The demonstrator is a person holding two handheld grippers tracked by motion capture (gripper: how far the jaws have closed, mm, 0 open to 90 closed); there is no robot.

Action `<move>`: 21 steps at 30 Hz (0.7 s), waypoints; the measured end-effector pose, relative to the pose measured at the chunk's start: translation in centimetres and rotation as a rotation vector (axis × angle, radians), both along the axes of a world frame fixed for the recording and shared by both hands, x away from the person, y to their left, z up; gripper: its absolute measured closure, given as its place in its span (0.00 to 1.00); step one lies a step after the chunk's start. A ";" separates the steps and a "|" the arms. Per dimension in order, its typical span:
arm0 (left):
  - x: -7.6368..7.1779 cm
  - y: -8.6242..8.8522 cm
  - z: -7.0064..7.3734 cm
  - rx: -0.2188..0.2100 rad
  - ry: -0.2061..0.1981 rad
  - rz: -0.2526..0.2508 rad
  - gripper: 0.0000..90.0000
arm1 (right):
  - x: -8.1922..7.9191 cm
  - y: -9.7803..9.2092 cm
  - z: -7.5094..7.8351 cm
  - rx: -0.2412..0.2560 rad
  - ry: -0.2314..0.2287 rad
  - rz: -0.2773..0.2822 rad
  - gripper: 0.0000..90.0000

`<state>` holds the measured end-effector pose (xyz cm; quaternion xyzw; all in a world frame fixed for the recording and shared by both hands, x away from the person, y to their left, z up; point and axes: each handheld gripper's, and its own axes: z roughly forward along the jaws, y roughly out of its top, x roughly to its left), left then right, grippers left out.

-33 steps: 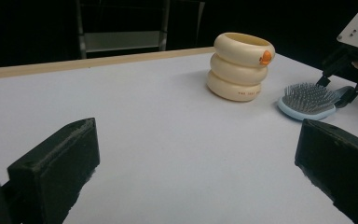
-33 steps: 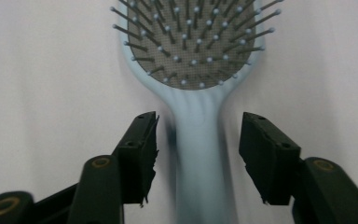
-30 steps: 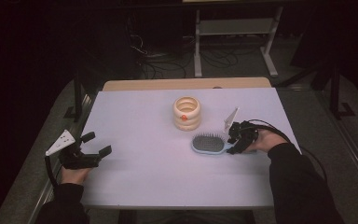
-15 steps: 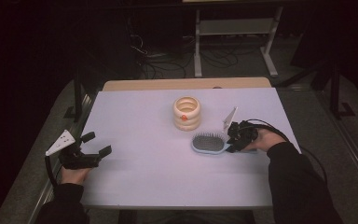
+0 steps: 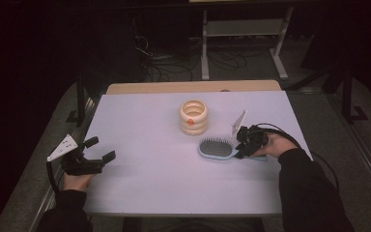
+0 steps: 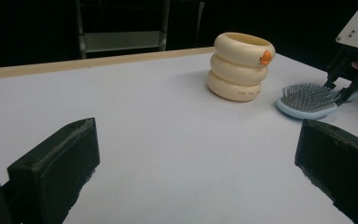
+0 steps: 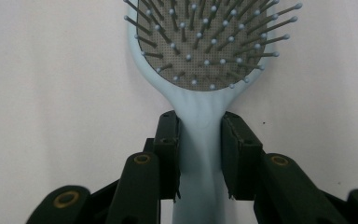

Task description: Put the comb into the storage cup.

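— Dark room, pale worktop (image 5: 149, 145) with a wooden strip along its far edge. Where does the hairbrush (image 5: 216, 147) lie?

— Flat on the worktop, right of the middle, bristles up. It is light blue with a grey bristle pad, its head pointing toward the centre of the worktop and its handle running toward the person's right hand.

— And the right tongs (image 5: 244, 144)?

— The right gripper view shows the two black jaws on either side of the handle, just below the brush head. Both jaws press against the blue handle, so the tongs are closed on it. The brush appears to rest on the surface; whether it is lifted at all cannot be told.

— What sits nearest to it?

— A cream holder (image 5: 193, 117) shaped like three stacked rings, with a small orange mark near its rim. It stands upright just beyond the brush head, near but not touching.

— The other hand?

— The left tongs (image 5: 100, 151) are well apart, near the worktop's left edge, low over the surface. The left gripper view shows their jaws spread wide with nothing between them, looking across at the holder and the brush. A grey three-cornered plate rides on top of each gripper.
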<state>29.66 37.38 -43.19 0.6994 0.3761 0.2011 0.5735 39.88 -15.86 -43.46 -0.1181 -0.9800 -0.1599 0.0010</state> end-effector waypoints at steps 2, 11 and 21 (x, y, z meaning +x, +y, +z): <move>0.0 0.0 0.0 -0.001 0.000 -0.001 0.00 | -0.1 0.0 0.2 0.002 -0.003 -0.007 0.76; 0.0 0.0 0.0 -0.003 -0.001 -0.001 0.00 | -0.6 0.0 1.0 0.034 -0.014 -0.021 0.76; 0.0 0.0 0.0 0.003 -0.003 -0.003 0.00 | -1.3 -0.6 2.5 0.064 -0.028 -0.033 0.76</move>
